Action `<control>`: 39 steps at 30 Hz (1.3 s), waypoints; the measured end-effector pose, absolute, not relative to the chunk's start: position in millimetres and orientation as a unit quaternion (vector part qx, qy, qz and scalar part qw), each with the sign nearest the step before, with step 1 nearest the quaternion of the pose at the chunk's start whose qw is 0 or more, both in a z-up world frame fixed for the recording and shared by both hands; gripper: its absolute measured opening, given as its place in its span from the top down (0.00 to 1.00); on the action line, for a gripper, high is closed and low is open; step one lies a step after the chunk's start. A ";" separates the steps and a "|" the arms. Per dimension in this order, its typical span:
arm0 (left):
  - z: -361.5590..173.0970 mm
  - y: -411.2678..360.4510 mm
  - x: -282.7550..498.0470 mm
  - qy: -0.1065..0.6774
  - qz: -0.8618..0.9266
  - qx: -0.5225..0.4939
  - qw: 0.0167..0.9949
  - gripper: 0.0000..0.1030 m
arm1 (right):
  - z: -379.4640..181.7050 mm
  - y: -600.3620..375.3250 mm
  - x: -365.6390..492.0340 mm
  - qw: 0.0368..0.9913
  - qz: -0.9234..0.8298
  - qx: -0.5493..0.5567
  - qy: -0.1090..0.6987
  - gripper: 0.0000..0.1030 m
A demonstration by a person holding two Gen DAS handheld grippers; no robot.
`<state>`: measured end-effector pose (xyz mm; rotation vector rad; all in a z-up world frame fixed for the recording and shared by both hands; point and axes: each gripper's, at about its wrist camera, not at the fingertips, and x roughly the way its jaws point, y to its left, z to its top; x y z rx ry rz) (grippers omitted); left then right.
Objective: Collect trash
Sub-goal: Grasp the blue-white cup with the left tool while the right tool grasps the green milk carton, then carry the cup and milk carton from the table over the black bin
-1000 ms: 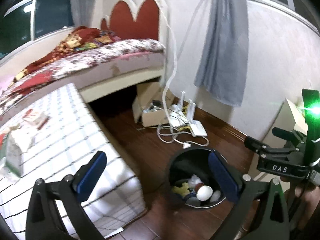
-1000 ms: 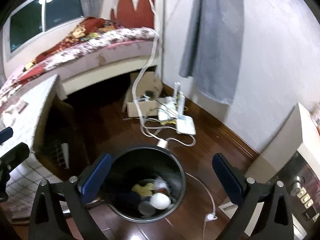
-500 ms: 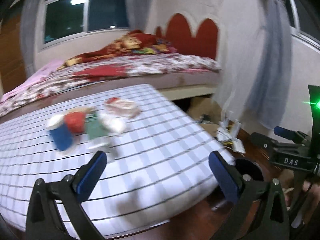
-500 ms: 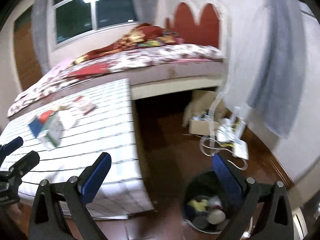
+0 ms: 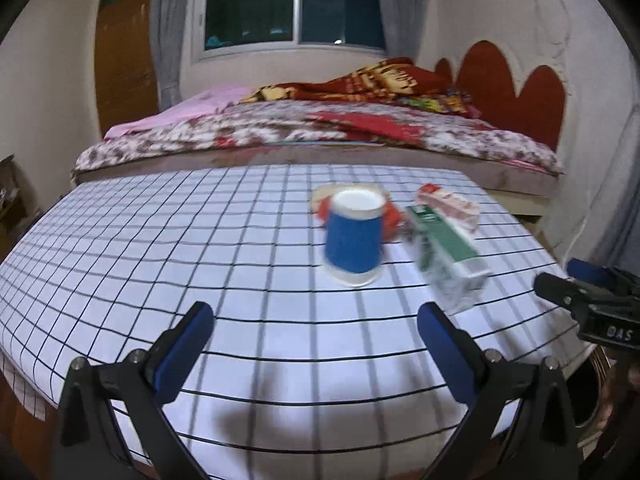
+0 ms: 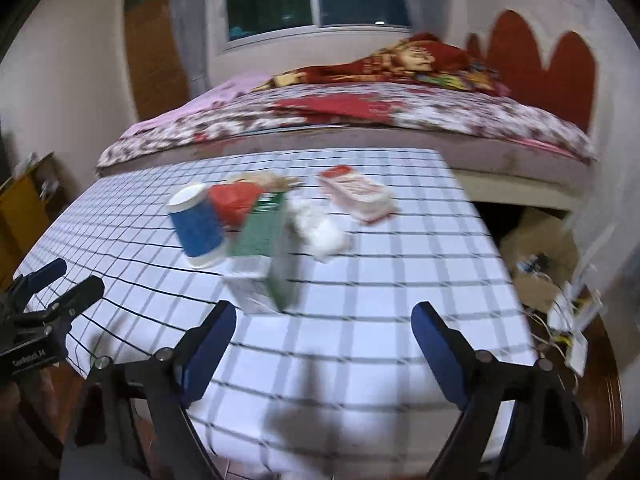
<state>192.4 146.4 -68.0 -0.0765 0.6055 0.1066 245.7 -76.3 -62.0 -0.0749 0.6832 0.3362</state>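
Observation:
Trash lies on a table with a white checked cloth (image 5: 200, 240). A blue paper cup (image 5: 354, 236) stands upright, also in the right wrist view (image 6: 196, 226). Beside it lie a green and white carton (image 5: 448, 256) (image 6: 266, 248), a red wrapper (image 6: 232, 200), crumpled white tissue (image 6: 320, 228) and a pink and white packet (image 5: 448, 206) (image 6: 356, 192). My left gripper (image 5: 316, 336) is open and empty, short of the cup. My right gripper (image 6: 324, 336) is open and empty, short of the carton.
A bed with a floral cover (image 5: 320, 128) and red headboard (image 5: 512, 88) stands behind the table. The black bin's rim (image 5: 588, 396) shows low at the right. A cardboard box (image 6: 536, 236) and cables (image 6: 568, 312) lie on the wooden floor right of the table.
Both grippers have swung away from the black bin on the floor and now face the table with the trash, nearer to it. Both stayed open and empty.

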 end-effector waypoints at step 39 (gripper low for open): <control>-80.7 134.6 301.6 0.329 -0.014 -0.084 0.940 0.42 | -63.4 -81.4 319.0 0.936 0.157 -0.024 0.314 0.59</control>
